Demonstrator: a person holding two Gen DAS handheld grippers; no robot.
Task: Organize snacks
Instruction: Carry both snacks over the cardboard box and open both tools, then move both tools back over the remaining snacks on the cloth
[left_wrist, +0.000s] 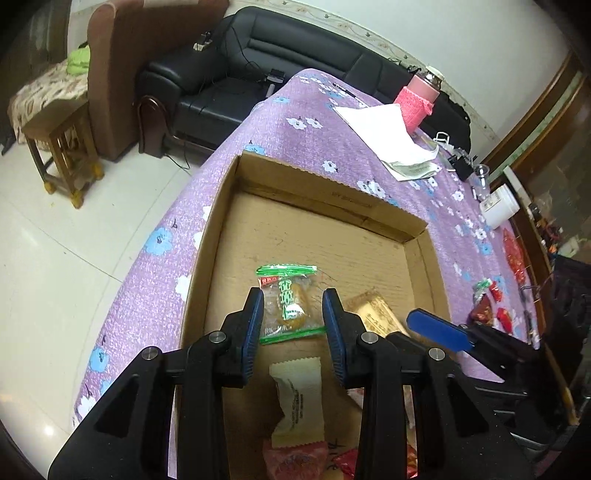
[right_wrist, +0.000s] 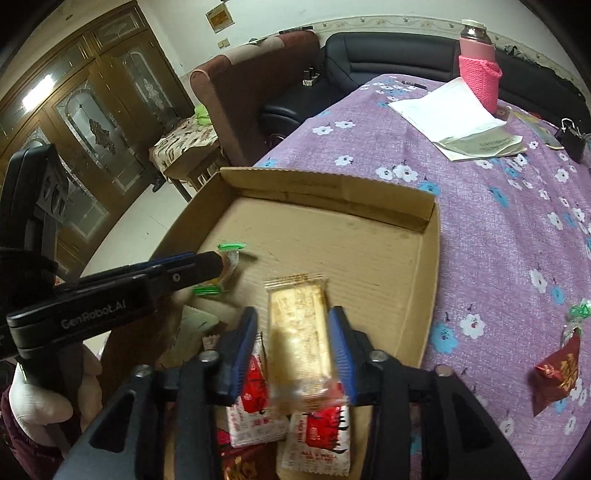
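Your left gripper (left_wrist: 293, 314) fills the bottom of its view, fingers apart on either side of the green snack (left_wrist: 290, 304); whether they touch the wrapper you cannot tell. That snack lies flat on the floor of the box (left_wrist: 325, 192), long axis pointing away from you. Closer to you lies a cream packet (left_wrist: 297, 395), partly hidden by the fingers, and red wrappers (left_wrist: 291, 459) are cut off at the bottom edge. Beside it, your right gripper's blue finger (left_wrist: 437, 330) juts in over the gold bar (left_wrist: 375, 314). Loose snacks (left_wrist: 491, 302) lie on the bench (left_wrist: 295, 147), well apart from the box.

From the right wrist, your right gripper (right_wrist: 291, 354) has its fingers apart around the gold bar (right_wrist: 299, 332), which runs lengthwise away from you and is blurred at its near end. Two red-and-white packets (right_wrist: 255, 410) lie under it. Your left gripper (right_wrist: 207, 264) hides most of the green snack (right_wrist: 227, 267). A red snack (right_wrist: 556, 373) sits on the bench (right_wrist: 498, 229).
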